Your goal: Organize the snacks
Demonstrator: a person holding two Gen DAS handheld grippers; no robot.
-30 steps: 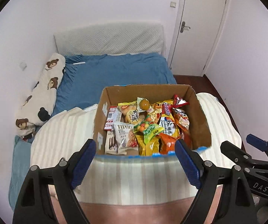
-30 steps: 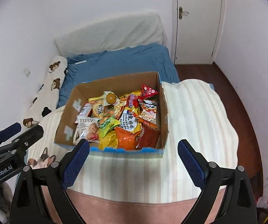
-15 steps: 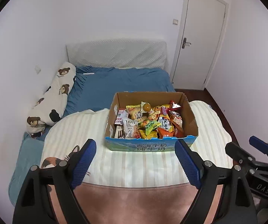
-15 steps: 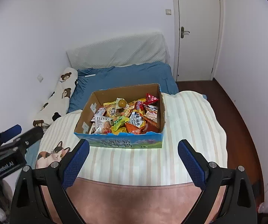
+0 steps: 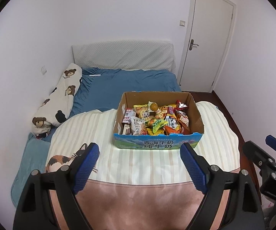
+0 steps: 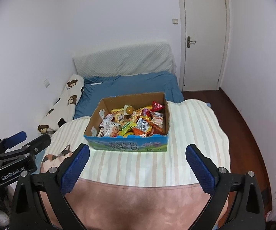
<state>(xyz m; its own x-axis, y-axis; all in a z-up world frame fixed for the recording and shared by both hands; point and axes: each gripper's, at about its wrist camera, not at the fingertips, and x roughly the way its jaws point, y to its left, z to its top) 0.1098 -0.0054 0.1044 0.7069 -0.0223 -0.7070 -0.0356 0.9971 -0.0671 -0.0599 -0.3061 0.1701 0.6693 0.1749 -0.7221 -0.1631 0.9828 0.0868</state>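
On the striped blanket (image 5: 157, 164), toward its far side, an open cardboard box (image 5: 197, 115) is set, its blue printed front wall turned to the cameras. The box is filled with mixed snack packets (image 5: 157, 118): a white biscuit pack at the near left, a green pouch in the middle, orange and red bags to the right, and a round amber sweet (image 5: 154, 106) toward the far side. The packets are heaped loosely and none is seen outside the box.

Nearer than the box, the left gripper (image 5: 140, 154) is held above the blanket, well apart from the carton. Its jaws are opening and stand wide; nothing is caught between the blue pads. The right gripper (image 6: 137, 156) is held likewise short of the box, its jaws opening to a wide spread with only blanket seen between them.

A cat print (image 6: 55, 158) is noted on the blanket's near left corner. Beyond, a blue bedsheet (image 5: 126, 84) is spread, with a bear-patterned bolster (image 5: 61, 99) laid along the left wall. A white door (image 5: 207, 44) is shut at the far right.
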